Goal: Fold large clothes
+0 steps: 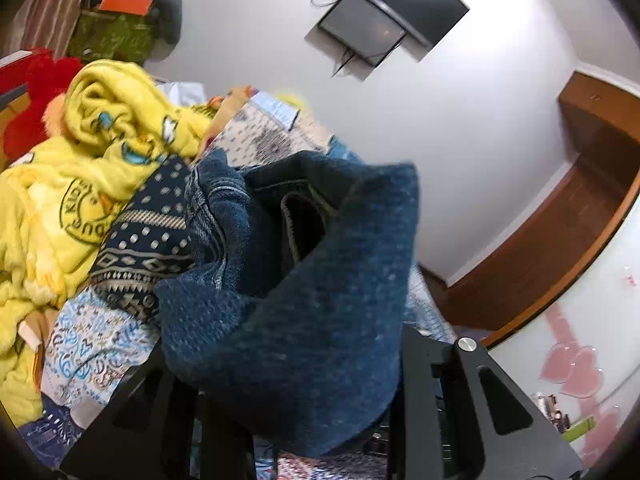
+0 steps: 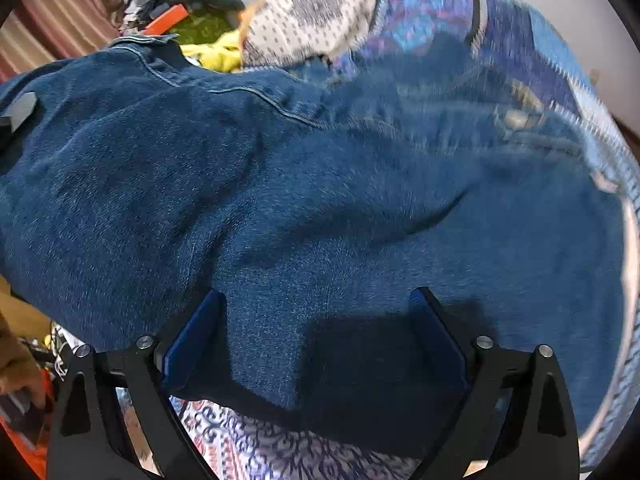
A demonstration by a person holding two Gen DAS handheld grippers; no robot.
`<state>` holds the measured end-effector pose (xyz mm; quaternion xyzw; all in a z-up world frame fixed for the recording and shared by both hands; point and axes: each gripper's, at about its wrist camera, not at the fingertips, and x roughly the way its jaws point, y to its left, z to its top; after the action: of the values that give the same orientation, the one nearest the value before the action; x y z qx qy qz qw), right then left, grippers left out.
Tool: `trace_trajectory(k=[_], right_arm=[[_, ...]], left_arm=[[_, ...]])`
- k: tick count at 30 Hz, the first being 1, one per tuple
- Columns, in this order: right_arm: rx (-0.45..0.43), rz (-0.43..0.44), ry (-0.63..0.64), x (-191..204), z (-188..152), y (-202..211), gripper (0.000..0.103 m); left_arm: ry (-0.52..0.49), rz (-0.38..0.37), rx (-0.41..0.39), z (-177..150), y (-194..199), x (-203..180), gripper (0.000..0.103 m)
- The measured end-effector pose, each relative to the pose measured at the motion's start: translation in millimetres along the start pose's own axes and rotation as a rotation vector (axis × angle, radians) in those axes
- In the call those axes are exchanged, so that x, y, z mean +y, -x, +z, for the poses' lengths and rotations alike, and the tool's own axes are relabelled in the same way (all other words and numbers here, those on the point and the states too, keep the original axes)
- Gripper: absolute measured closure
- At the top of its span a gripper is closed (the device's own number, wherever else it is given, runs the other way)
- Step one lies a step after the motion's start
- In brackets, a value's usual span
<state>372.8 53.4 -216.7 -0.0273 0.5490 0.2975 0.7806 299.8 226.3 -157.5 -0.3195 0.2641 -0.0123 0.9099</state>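
Observation:
A large pair of dark blue jeans point(image 2: 320, 184) lies spread over a patterned bedspread point(image 2: 280, 448) and fills the right wrist view. My right gripper point(image 2: 316, 336) is open, its blue-padded fingers point(image 2: 192, 344) resting on the denim near the cloth's near edge. In the left wrist view a fold of the same jeans point(image 1: 312, 320) is bunched up and drapes over my left gripper point(image 1: 296, 412). The denim hides the fingertips; the black finger frames stand close together with cloth between them.
A heap of clothes lies to the left: a yellow fleece garment point(image 1: 100, 128), a navy patterned cloth point(image 1: 148, 240), a white patterned knit point(image 2: 316, 12). A red item point(image 1: 36, 92) and a green basket point(image 1: 112, 36) stand behind. A wooden door frame point(image 1: 560, 232) is at right.

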Motion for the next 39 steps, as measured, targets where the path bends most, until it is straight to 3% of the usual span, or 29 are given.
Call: trace_trajectory(k=[2,5,7,12,15,18,24,28,31,34,36,39], right_arm=[[-0.003,-0.004,0.036,2,-4,-6,0.0],[-0.002,-0.055,0.102,12,-7,-3,0.0],[0.002,-0.024,0.103,8,-9,6,0.0],[-0.089,0.011,-0.018,-27,-21,53,0.0],[-0.173,-0.05,-0.096,-63,-40,87,0.0],[-0.184,-0.107,-0.163,-96,-58,106,0.0],[-0.209,-0.171,-0.302,-148,-102,137,0.0],[-0.229,-0.177,-0.382,-168,-118,153,0.0],[-0.248,-0.186,-0.419,-177,-130,164,0.0],[-0.262,-0.197,-0.441,-182,-137,174,0.0],[-0.273,-0.198,-0.449,-183,-140,180,0.0],[-0.294,-0.196,-0.449,-186,-140,188,0.0]], left_arm=[[-0.008,0.033,0.002,-4,-4,0,0.077],[-0.011,0.036,0.003,-5,-5,-2,0.077],[-0.042,0.029,0.002,-1,-6,-14,0.077],[-0.134,-0.008,0.001,3,-15,-61,0.077],[-0.197,-0.056,0.011,-3,-27,-101,0.077],[-0.27,-0.091,0.04,-19,-46,-144,0.077],[-0.396,-0.157,0.216,-73,-107,-205,0.077],[-0.544,-0.101,0.385,-128,-150,-221,0.076],[-0.65,-0.061,0.461,-163,-161,-221,0.075],[-0.732,-0.048,0.45,-171,-153,-222,0.071],[-0.756,-0.062,0.475,-169,-147,-221,0.053],[-0.751,-0.101,0.509,-162,-135,-217,0.041]])
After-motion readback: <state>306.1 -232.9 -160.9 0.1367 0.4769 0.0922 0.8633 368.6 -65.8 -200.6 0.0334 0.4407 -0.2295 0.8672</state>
